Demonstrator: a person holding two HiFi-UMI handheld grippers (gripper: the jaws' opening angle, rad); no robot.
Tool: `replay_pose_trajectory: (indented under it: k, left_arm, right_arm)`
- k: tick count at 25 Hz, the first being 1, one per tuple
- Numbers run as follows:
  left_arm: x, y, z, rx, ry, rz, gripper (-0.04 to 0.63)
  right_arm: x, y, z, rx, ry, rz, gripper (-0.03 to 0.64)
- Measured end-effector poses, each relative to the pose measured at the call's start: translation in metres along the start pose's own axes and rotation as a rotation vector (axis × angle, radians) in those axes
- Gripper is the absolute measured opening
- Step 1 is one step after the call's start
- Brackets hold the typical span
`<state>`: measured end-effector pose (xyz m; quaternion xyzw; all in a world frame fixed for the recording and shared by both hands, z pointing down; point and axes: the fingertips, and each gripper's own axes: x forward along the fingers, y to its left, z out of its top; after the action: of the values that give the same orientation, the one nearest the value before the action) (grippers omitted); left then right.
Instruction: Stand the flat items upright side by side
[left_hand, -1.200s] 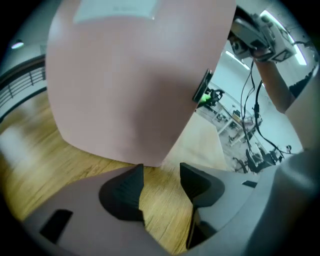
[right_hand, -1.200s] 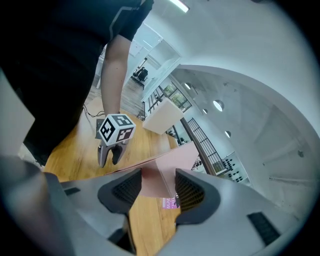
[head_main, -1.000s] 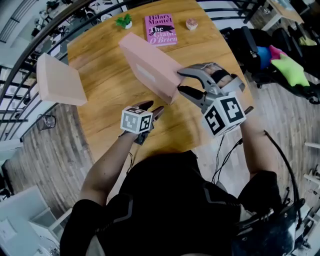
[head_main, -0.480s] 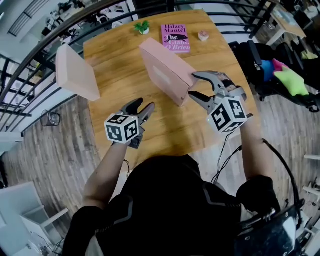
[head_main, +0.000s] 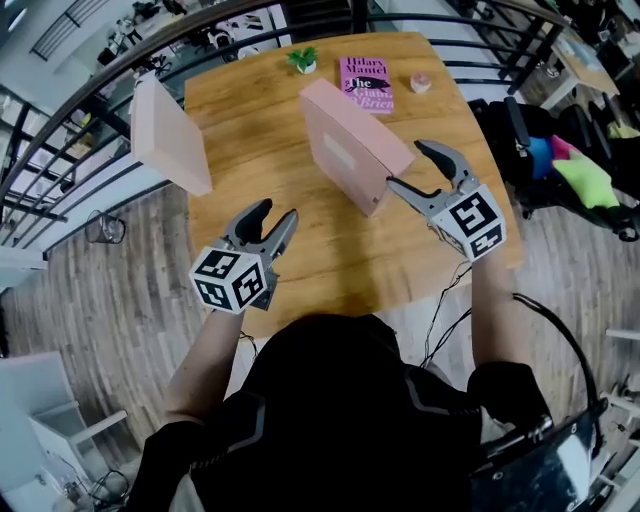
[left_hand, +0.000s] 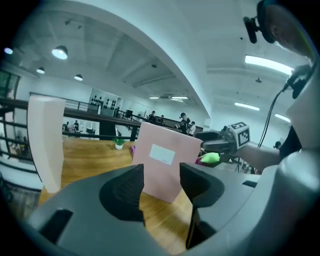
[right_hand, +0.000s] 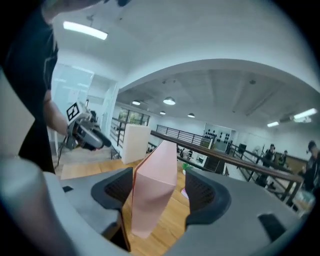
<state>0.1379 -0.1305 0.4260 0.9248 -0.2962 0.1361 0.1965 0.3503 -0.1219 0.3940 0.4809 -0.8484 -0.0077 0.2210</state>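
A pink flat box (head_main: 350, 150) stands upright on its long edge in the middle of the round wooden table (head_main: 300, 265). A second pink box (head_main: 170, 135) stands upright at the table's left edge. A pink book (head_main: 366, 84) lies flat at the far side. My right gripper (head_main: 412, 168) is open at the middle box's near end; its jaws have just been opening, and in the right gripper view (right_hand: 159, 185) the box's narrow end (right_hand: 152, 195) stands between them, with neither pad pressing on it. My left gripper (head_main: 265, 225) hangs open and empty above the table's near left.
A small potted plant (head_main: 303, 60) and a small pink item (head_main: 421, 82) sit at the table's far edge. A railing (head_main: 120, 70) curves behind the table. Chairs with colourful things (head_main: 580, 170) stand at the right. Wooden floor lies all around.
The right gripper rolled and widened its jaws off the middle box, which went from tilted to upright. The left gripper rose and drew back toward the near left.
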Motion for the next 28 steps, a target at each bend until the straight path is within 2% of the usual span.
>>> replay_pose_trajectory:
  k: [2,4,11,14,19,22,28]
  left_arm:
    - [-0.007,0.0,0.004,0.049,-0.007,0.02,0.242]
    - [-0.013,0.002,0.007,0.049,-0.026,0.045,0.242]
    - [-0.027,0.008,0.029,0.029,-0.107,0.129,0.241]
    - [-0.032,0.015,0.042,0.067,-0.139,0.191,0.227]
    - [-0.044,0.03,0.053,0.07,-0.167,0.295,0.215]
    - [-0.053,0.039,0.057,0.081,-0.171,0.359,0.204]
    - [-0.076,0.053,0.056,0.07,-0.18,0.395,0.196]
  right_arm:
    - [-0.003,-0.001,0.003,0.135,-0.07,0.011,0.35]
    - [-0.002,0.0,-0.002,0.222,-0.089,0.024,0.378]
    - [0.013,0.011,-0.037,0.344,-0.029,0.04,0.39]
    - [0.023,0.011,-0.049,0.388,0.003,0.054,0.39]
    - [0.033,0.014,-0.052,0.389,0.006,0.097,0.388]
    - [0.038,0.014,-0.05,0.381,0.009,0.109,0.33]
    - [0.051,0.019,-0.046,0.372,0.023,0.111,0.316]
